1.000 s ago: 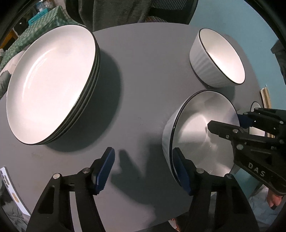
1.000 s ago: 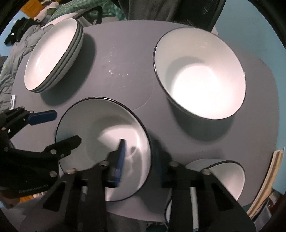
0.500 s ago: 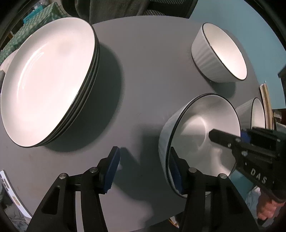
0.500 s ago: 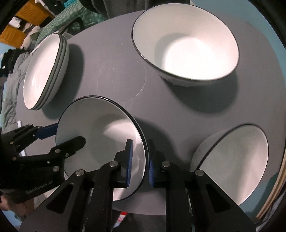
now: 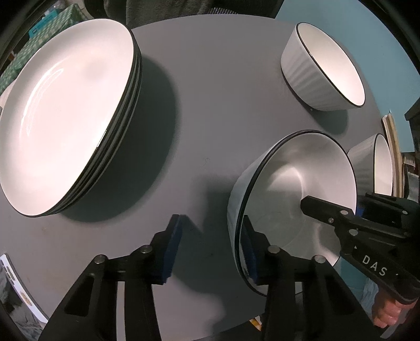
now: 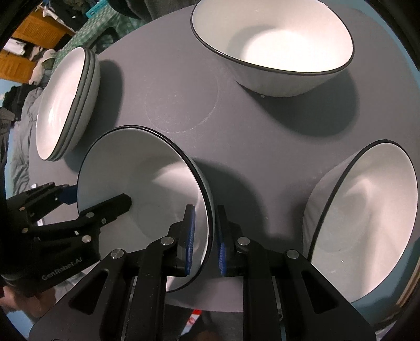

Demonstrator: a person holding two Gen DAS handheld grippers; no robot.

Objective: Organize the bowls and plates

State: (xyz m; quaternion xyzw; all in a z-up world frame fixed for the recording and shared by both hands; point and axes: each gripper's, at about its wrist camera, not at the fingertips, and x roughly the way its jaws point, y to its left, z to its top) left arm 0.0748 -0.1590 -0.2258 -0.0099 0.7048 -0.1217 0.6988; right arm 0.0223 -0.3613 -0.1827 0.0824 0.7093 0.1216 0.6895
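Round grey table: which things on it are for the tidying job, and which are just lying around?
For the job:
stack of white black-rimmed plates
three white ribbed bowls

Just lying around:
green checked cloth
printed paper

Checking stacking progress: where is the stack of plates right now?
The stack of plates sits on the grey table at its left side in both wrist views, apart from the gripped bowl, with the other bowls further right.

Right gripper (image 6: 204, 233) points steeply down, jaws nearly together, clamped on a rim. Left gripper (image 5: 210, 246), at its nine o'clock, has been closing, pads not yet pressing.
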